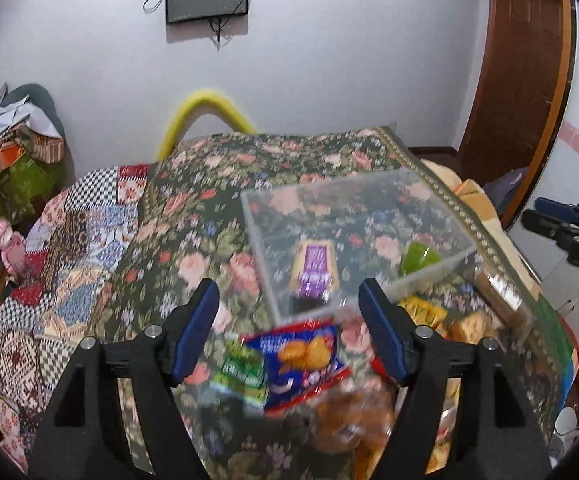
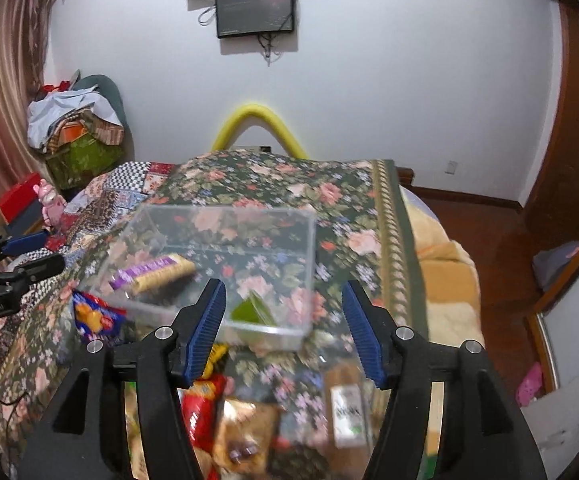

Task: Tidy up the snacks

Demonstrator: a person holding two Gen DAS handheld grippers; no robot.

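Observation:
A clear plastic box (image 1: 445,200) (image 2: 309,240) stands on the floral cloth. Inside lie a purple-and-yellow biscuit pack (image 1: 313,268) (image 2: 157,274) and a green packet (image 1: 419,258) (image 2: 253,310). In front of the box lie loose snacks: a blue-and-red packet (image 1: 301,360) (image 2: 95,316), a green packet (image 1: 241,372), a red packet (image 2: 201,404), a brown pack (image 2: 345,404) and bread-like bags (image 1: 353,412). My left gripper (image 1: 289,328) is open and empty above the blue-and-red packet. My right gripper (image 2: 283,328) is open and empty above the box's near edge.
The floral cloth (image 1: 209,216) (image 2: 349,200) covers the table, with a patchwork cover (image 1: 69,264) to the left. The cloth edge (image 2: 401,248) drops off at the right. A yellow tube (image 2: 255,120) arches behind. Clutter is piled at the far left (image 2: 73,128).

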